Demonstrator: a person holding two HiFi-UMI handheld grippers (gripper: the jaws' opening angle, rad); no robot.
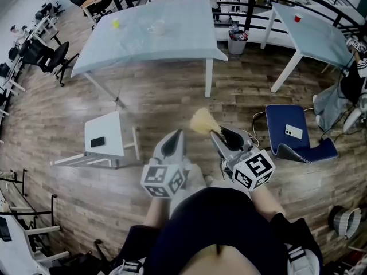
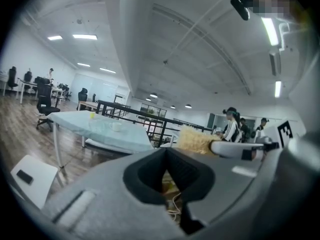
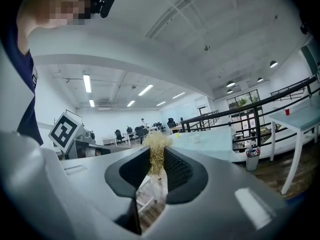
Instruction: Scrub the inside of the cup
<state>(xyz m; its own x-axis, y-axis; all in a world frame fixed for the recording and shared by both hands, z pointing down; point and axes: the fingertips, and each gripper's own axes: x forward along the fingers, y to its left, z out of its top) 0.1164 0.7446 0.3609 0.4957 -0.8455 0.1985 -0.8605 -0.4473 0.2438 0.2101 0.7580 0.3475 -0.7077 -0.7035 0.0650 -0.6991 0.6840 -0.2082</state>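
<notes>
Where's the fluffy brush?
In the head view's middle, the brush sticks out of the right gripper, beside the left gripper.

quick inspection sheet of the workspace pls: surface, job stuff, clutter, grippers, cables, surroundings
surface: pale glass-topped table, ahead of the person across the floor.
job's things: cup on the table; straw-bristled brush in the right gripper.
clutter: small yellow thing on the table.
grippers: left gripper shut, empty; right gripper shut on the brush.
cables: white cable on the floor by the blue chair.
surroundings: wood floor, white side table with a phone, bin.
</notes>
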